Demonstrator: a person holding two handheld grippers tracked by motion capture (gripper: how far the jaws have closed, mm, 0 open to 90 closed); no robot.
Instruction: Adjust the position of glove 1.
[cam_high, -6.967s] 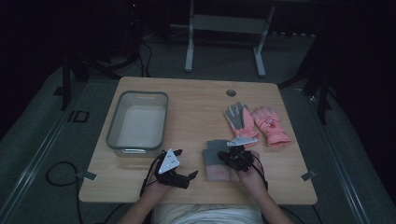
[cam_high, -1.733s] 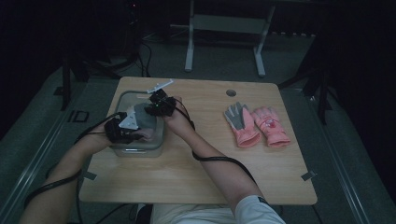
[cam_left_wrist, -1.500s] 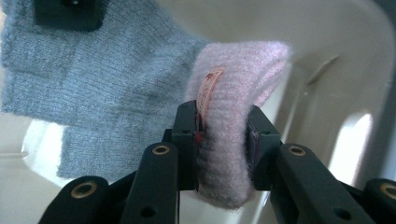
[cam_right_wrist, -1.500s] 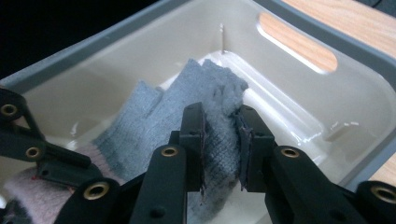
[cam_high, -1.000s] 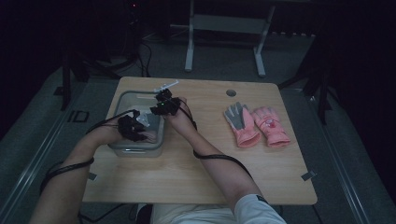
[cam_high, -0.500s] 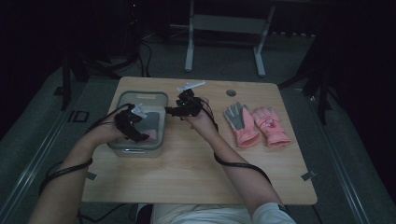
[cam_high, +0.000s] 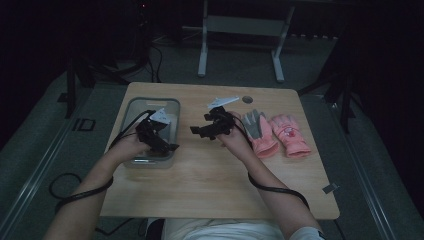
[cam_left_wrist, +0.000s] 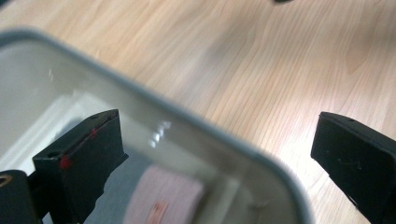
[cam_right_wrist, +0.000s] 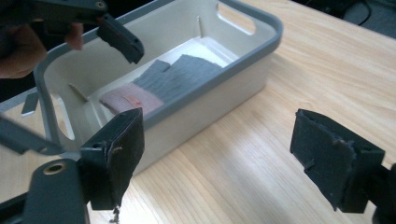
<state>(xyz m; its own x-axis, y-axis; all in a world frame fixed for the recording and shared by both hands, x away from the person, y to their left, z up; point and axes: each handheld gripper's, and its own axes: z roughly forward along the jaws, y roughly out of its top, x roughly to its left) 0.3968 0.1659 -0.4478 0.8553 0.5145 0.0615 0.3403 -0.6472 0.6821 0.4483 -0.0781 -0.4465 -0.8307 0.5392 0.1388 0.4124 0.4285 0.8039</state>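
Folded glove, grey with pink cuff, lies flat in grey bin at counter's left. Both grippers released, jaws just opened wide, nothing between them. Left gripper hovers over bin's near rim. Right gripper sits between bin and pink glove pair. Pair lies to its right, fingers pointing away from person; right hand clearly nearer, likely next reach.

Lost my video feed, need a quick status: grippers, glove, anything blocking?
Left gripper and right gripper both open, just released, nothing between jaws. Grey-and-pink glove lying flat in bin. Two gloves wait on table, path clear.
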